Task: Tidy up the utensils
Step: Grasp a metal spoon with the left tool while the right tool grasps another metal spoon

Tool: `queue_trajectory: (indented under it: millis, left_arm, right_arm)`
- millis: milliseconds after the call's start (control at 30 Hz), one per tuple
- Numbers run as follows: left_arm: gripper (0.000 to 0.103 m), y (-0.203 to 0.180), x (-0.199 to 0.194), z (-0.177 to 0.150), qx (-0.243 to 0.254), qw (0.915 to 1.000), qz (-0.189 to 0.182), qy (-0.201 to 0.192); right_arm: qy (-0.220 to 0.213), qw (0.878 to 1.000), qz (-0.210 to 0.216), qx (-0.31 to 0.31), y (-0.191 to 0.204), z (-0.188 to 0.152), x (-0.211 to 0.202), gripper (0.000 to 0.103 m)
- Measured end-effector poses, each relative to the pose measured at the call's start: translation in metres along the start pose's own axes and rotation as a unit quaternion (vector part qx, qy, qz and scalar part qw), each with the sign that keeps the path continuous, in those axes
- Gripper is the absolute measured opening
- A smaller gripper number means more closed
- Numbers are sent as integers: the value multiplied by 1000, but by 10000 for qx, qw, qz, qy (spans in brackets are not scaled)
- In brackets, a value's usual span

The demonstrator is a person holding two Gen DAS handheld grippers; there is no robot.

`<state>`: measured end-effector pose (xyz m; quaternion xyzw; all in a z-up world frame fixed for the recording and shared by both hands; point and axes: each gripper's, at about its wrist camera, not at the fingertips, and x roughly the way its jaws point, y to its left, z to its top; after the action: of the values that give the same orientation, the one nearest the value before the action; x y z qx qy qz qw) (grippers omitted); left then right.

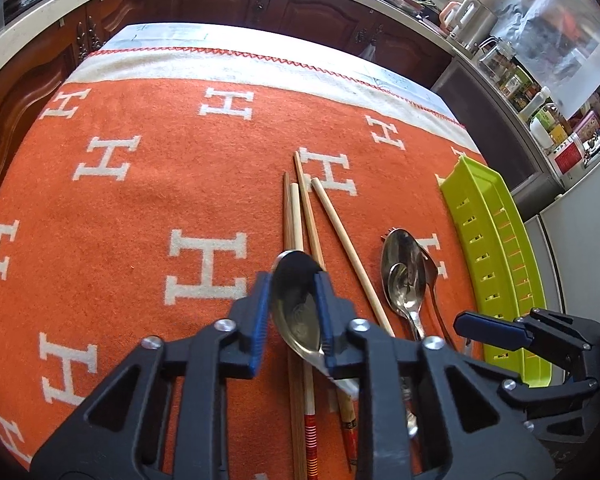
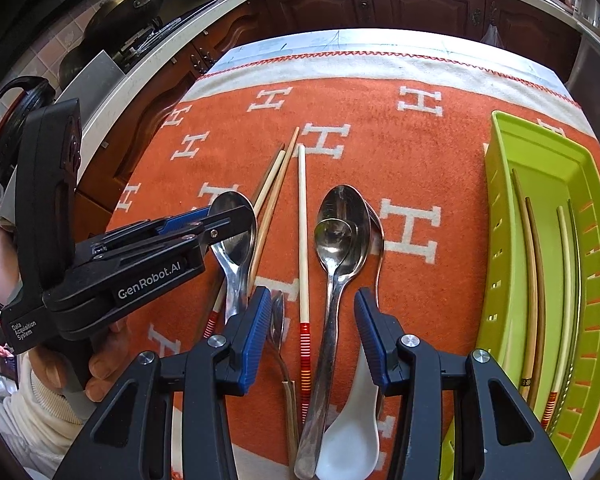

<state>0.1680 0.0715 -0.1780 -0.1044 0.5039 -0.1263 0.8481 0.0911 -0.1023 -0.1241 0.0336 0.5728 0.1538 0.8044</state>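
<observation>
Orange H-patterned blanket (image 1: 140,208): bare left of wooden chopsticks (image 1: 300,208). Left gripper (image 1: 292,312), angled downward, pinches large steel spoon (image 1: 296,300). Right gripper (image 2: 312,328) spread above nested spoons (image 2: 340,236); green slotted tray (image 2: 504,280) rightward.

Orange blanket (image 1: 140,208) with white H's; lime-green tray (image 2: 512,264); red-banded chopsticks (image 2: 303,240).

Orange blanket-covered table (image 2: 452,152), chopsticks (image 2: 302,216), spoons (image 2: 342,220), green tray (image 2: 500,248)
</observation>
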Motion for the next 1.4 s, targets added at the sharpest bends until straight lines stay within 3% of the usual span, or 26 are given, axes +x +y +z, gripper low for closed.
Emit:
queue_trajectory:
  millis: [100, 567, 900, 1033, 1400]
  left_arm:
    - [1, 1, -3, -2, 50, 9999, -75, -55]
    - [0, 17, -39, -10, -61, 9988, -393, -293]
    - [0, 32, -59, -28, -267, 9982, -504, -200]
    - [0, 32, -65, -33, -270, 9982, -487, -200]
    - [0, 5, -92, -44, -96, 9984, -516, -208]
  right_arm:
    - [36, 10000, 5, 4, 0, -1, 2, 44]
    - [175, 9995, 123, -225, 9, -14, 14, 35]
    - [233, 9979, 232, -562, 26, -22, 25, 13]
    - [147, 9970, 307, -696, 32, -25, 24, 3]
    - [-343, 9970, 452, -525, 20, -38, -23, 3]
